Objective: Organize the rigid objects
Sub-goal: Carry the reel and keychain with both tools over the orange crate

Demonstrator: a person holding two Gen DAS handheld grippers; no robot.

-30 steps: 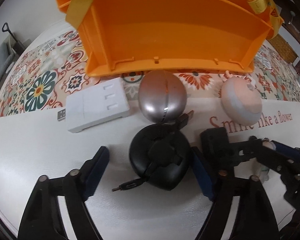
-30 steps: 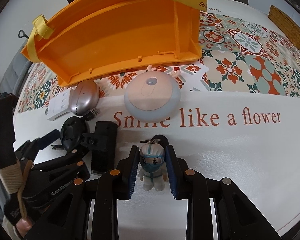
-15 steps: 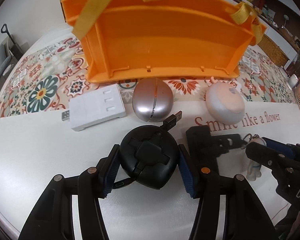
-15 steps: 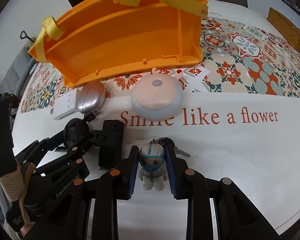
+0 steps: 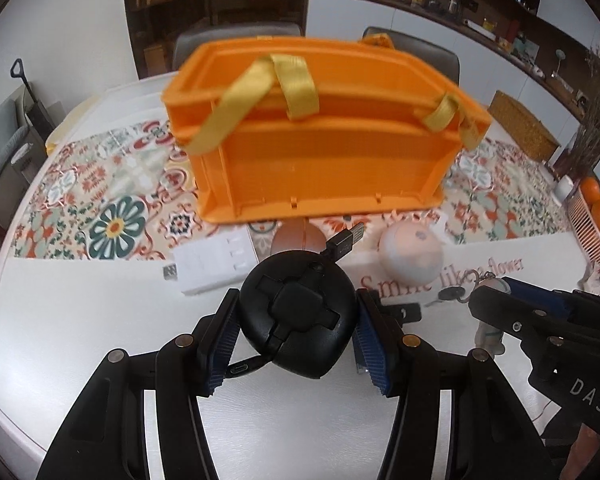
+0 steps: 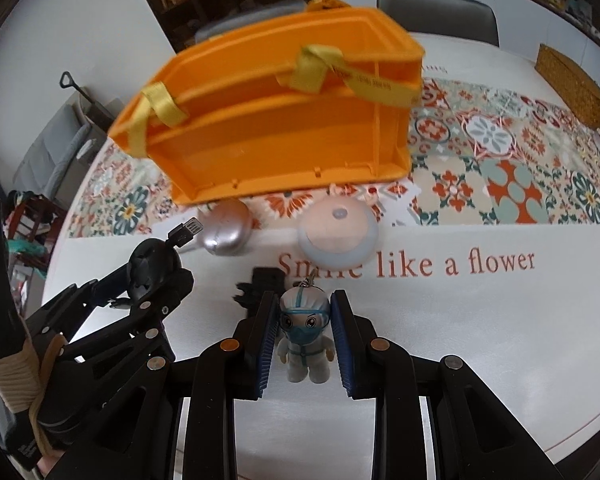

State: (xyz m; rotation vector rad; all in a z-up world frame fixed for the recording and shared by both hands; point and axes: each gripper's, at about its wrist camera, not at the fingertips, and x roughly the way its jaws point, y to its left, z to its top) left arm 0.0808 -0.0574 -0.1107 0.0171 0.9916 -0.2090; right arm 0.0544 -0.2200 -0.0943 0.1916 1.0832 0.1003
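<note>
Here the left hand-held gripper (image 5: 296, 334) clamps a black retractable cable reel (image 5: 298, 314) above the tabletop (image 6: 480, 320); the right hand-held gripper (image 6: 304, 334) pinches a masked figurine keychain (image 6: 305, 334), before the orange bin (image 6: 276, 136).

- The left gripper (image 5: 298, 328) is clamped from both sides on a round black cable reel (image 5: 298, 312), its blue pads (image 5: 370, 344) pressed to the casing.
- The right gripper (image 6: 303, 340) grips a small figurine keychain (image 6: 305, 334) between its ribbed pads (image 6: 266, 344), beside the left.
</note>
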